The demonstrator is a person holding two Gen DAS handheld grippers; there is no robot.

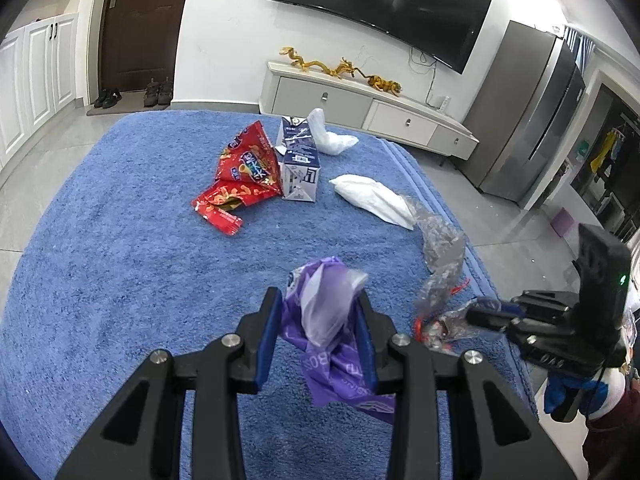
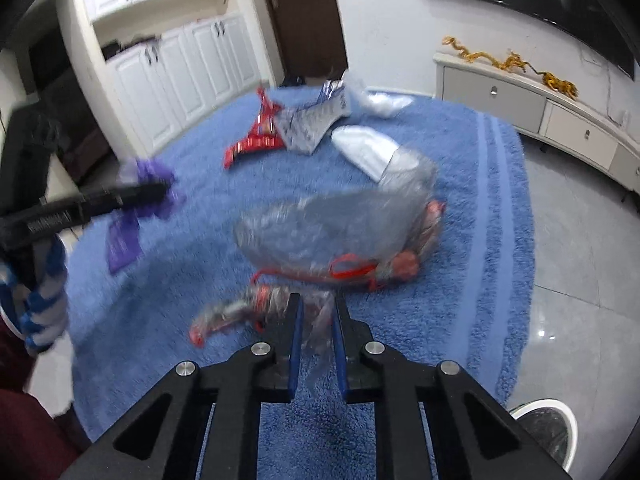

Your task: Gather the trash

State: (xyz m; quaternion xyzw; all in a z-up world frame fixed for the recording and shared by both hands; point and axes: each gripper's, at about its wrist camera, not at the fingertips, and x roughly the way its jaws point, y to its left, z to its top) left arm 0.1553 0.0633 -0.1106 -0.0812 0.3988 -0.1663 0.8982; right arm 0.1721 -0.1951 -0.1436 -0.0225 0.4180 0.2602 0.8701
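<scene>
My left gripper (image 1: 318, 300) is shut on a crumpled purple wrapper (image 1: 332, 344) and holds it above the blue cloth; it also shows in the right wrist view (image 2: 152, 194). My right gripper (image 2: 316, 304) is shut on a clear plastic bag with red print (image 2: 340, 224), which drags on the cloth; the bag also shows in the left wrist view (image 1: 440, 256). A red snack bag (image 1: 244, 172), a white-and-blue carton (image 1: 300, 160) and two white crumpled tissues (image 1: 372, 196) (image 1: 332, 136) lie further back.
The blue terry cloth (image 1: 120, 260) covers the table. A white bin (image 2: 548, 428) stands on the floor at lower right. A TV cabinet (image 1: 360, 108) and fridge (image 1: 532, 120) stand behind.
</scene>
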